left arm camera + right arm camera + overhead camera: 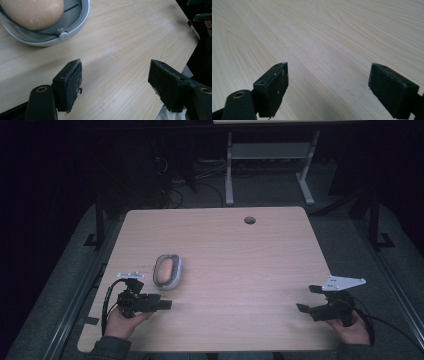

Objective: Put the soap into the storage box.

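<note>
A: Start with the left gripper (162, 305). How do its jaws stand?

B: Spread, with only bare wood between them. In the left gripper view the two black pads (71, 82) sit well apart over the counter (240, 255) and pinch nothing. The person's left hand (122, 320) holds it low at the near left corner of the counter, jaws aimed toward the middle.

A: And what lies closest to it?

B: A white oval holder (170, 271) with a tan, egg-shaped thing (164, 269) resting inside it. It sits on the counter just beyond the left gripper, near but not touching. In the left gripper view the egg-shaped thing (32, 11) lies in the white holder (50, 37) at the upper left, ahead of the jaws and off to one side of them.

A: The right gripper (306, 299)?

B: Also spread wide, empty. The right gripper view looks along its pads (274, 87) at plain pale wood. The right hand (352, 327) holds it at the near right edge, well apart from the holder.

A: Anything else on the counter?

B: A round cable hole (249, 220) near the far edge.
</note>
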`<state>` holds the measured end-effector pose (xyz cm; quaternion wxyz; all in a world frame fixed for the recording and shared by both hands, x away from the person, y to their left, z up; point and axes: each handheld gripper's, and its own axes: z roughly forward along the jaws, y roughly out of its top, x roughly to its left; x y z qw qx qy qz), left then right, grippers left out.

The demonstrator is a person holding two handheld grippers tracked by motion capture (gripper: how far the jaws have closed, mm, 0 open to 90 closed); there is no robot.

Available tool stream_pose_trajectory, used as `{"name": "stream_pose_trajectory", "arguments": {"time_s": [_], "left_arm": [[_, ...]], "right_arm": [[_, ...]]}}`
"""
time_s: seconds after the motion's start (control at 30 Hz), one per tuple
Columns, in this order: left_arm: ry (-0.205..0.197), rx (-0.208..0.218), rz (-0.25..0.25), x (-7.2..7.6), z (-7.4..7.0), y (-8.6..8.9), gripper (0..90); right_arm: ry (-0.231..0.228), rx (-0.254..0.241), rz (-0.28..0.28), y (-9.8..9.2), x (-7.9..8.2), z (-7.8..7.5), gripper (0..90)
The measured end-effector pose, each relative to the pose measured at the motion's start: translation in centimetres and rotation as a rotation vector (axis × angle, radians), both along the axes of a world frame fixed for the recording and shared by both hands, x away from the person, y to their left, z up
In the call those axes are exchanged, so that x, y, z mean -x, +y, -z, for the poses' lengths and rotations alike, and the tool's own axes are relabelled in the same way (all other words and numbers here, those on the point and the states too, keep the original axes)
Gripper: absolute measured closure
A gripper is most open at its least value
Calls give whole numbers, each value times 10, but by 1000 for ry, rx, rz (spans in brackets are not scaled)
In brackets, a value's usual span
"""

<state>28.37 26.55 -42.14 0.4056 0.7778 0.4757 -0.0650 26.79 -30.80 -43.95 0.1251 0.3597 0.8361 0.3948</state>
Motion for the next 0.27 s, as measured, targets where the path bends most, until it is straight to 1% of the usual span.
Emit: {"name": "stream_pose_trajectory", "arguments": {"time_s": [0.07, 0.1, 0.17, 0.2, 0.27], "left_arm": [[-2, 12, -8, 2, 3, 1, 266], [-5, 10, 0, 3, 4, 2, 265], [-4, 17, -8, 5, 6, 3, 261], [-7, 12, -2, 5, 7, 3, 259], [-11, 14, -5, 6, 8, 3, 259]], "right_arm": [[-1, 4, 0, 0, 0, 0, 158], [-2, 4, 0, 0, 0, 0, 158], [-2, 4, 1, 0, 1, 0, 158], [-3, 5, 0, 0, 1, -1, 158], [-4, 6, 0, 0, 1, -1, 158]]}}
